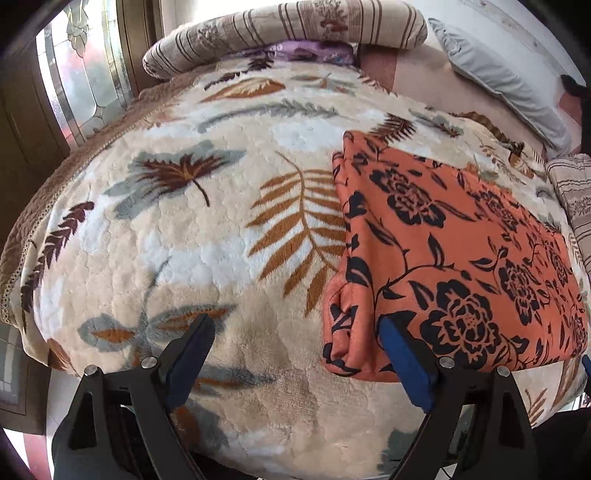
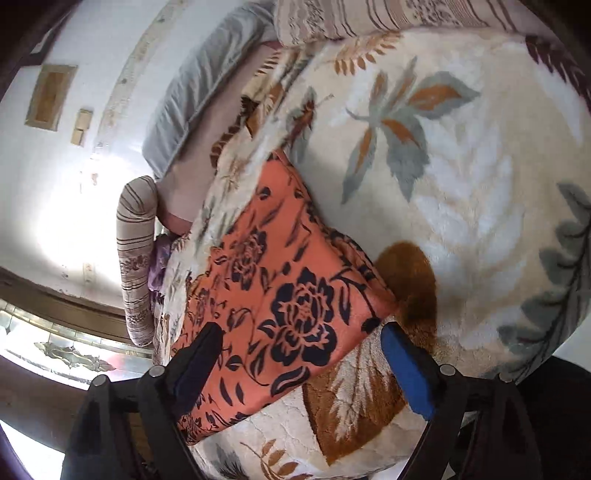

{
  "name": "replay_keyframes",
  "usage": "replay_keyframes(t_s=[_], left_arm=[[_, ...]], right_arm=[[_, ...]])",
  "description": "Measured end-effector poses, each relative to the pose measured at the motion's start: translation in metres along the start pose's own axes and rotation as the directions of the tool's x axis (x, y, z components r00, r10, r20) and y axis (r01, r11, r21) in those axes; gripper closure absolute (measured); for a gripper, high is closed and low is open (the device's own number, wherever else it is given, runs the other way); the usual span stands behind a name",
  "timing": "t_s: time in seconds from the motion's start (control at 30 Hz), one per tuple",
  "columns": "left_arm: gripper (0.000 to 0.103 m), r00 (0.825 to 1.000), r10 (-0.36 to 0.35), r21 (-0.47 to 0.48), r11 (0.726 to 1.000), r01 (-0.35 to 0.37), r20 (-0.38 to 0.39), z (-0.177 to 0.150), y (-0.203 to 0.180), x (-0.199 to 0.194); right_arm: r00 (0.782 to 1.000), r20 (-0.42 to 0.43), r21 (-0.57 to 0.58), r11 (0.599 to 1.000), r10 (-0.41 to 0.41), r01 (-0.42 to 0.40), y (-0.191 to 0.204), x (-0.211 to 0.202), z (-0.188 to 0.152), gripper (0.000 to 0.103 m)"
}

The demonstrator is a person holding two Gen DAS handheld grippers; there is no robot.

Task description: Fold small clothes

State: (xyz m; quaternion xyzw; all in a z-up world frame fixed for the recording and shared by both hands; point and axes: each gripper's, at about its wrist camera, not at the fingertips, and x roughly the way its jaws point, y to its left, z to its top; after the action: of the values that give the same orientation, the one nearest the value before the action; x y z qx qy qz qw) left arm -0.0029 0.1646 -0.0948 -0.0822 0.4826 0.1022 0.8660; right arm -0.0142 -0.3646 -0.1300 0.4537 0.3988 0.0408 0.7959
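Observation:
An orange garment with a black flower print point(image 1: 450, 258) lies folded into a flat rectangle on a cream fleece blanket with leaf patterns point(image 1: 192, 229). My left gripper point(image 1: 295, 339) is open and empty, low over the blanket; its right finger rests at the garment's near left corner. In the right wrist view the same garment point(image 2: 288, 295) lies in front of my right gripper point(image 2: 299, 347). That gripper is open and empty, with its jaws standing either side of the garment's near edge.
A striped rolled quilt point(image 1: 280, 33) lies along the far edge of the bed, with a grey pillow point(image 1: 498, 77) at the far right. A window point(image 1: 74, 74) stands at the left. A white wall point(image 2: 74, 166) borders the bed.

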Motion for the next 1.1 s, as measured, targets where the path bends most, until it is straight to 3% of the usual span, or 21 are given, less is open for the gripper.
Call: replay_keyframes(t_s=[0.1, 0.23, 0.87, 1.1], left_arm=[[0.011, 0.999, -0.008, 0.007, 1.0, 0.008, 0.035, 0.001, -0.005, -0.014], [0.011, 0.998, -0.048, 0.017, 0.999, 0.047, 0.045, 0.0, -0.02, -0.021], [0.011, 0.996, -0.081, 0.113, 0.991, 0.078, 0.022, -0.015, -0.072, -0.022], [0.011, 0.994, -0.101, 0.145, 0.985, 0.095, 0.04, -0.002, -0.103, -0.021]], right_arm=[[0.998, -0.015, 0.007, 0.999, 0.053, -0.053, 0.001, -0.009, -0.008, 0.013], [0.996, -0.09, 0.031, 0.999, 0.022, -0.019, -0.005, 0.011, -0.024, 0.013], [0.994, -0.081, 0.057, 0.996, 0.071, -0.067, -0.012, 0.01, -0.019, 0.013], [0.99, -0.093, 0.157, 0.984, 0.102, -0.086, -0.012, 0.024, -0.007, 0.013]])
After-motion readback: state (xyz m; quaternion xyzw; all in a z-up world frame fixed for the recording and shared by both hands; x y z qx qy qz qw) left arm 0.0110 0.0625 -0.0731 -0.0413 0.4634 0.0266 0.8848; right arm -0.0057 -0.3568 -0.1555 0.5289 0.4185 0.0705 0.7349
